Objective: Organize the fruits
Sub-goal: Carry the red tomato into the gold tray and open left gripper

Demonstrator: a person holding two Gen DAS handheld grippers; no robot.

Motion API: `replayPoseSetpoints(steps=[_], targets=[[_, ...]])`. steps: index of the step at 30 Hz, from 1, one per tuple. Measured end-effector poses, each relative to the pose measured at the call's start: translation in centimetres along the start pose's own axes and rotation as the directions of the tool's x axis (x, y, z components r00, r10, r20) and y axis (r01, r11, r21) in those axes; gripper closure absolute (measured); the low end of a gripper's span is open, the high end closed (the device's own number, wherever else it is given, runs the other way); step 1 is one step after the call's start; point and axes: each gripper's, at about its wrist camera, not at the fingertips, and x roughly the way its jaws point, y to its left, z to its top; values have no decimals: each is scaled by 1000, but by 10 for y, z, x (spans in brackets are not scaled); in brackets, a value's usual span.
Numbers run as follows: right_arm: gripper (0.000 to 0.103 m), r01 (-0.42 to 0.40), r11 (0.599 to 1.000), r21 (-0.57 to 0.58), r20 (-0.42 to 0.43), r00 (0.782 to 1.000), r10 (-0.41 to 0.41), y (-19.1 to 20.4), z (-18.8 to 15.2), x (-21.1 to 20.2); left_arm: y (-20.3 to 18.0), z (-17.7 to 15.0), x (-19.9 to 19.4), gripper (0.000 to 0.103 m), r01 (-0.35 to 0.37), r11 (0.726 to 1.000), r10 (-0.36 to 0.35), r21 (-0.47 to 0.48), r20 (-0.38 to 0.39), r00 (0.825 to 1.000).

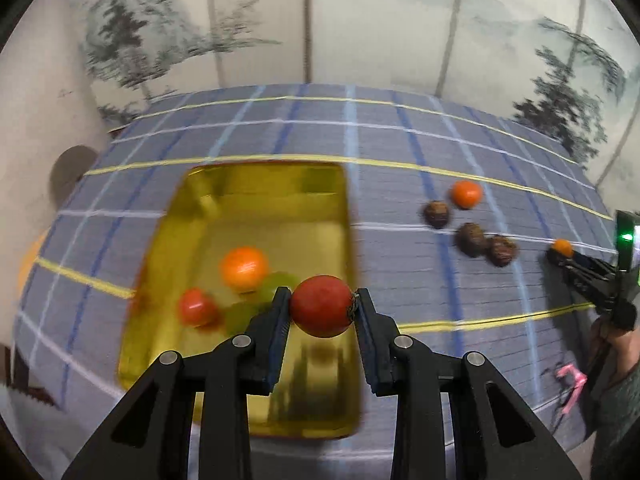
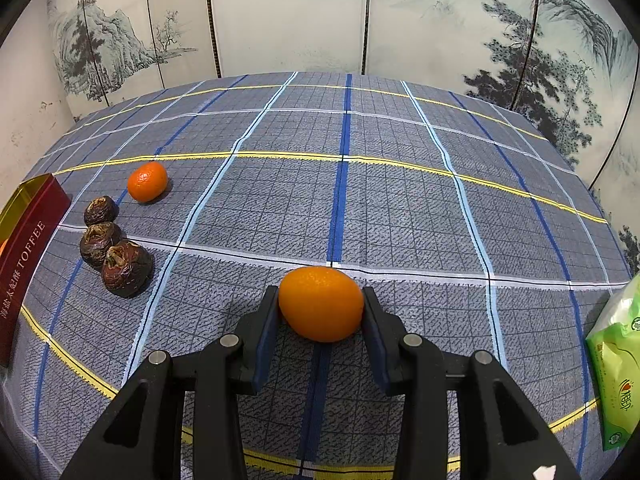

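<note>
My left gripper (image 1: 322, 305) is shut on a red fruit (image 1: 320, 314) and holds it above the right part of the gold tin (image 1: 192, 208). In the tin lie an orange fruit (image 1: 244, 267), a small red fruit (image 1: 197, 307) and green fruits (image 1: 276, 282). My right gripper (image 2: 321, 298) is shut on a small orange fruit (image 2: 321, 303) just above the cloth; it also shows far right in the left wrist view (image 1: 561, 249). Three dark brown fruits (image 2: 126, 268) and an orange fruit (image 2: 147, 181) lie on the cloth between tin and right gripper.
The table has a blue checked cloth (image 2: 400, 208). The tin's red side (image 2: 24, 248) reads TOFFEE at the left of the right wrist view. A green packet (image 2: 618, 364) lies at the right edge. A painted folding screen (image 2: 288, 16) stands behind.
</note>
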Motion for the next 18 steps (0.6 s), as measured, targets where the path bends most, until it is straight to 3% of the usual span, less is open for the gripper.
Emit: replayPoseSetpoints(steps=[9,18], targets=[[65,2,1000,-2,0,1000,-2,0,0,0,66,-17,19,70,-104,991,95,-84,-106,990],[65,4,1000,-3,0,1000,-4,0,0,-1,82,-23,38,70,-103,989,85,-105,-166,983]])
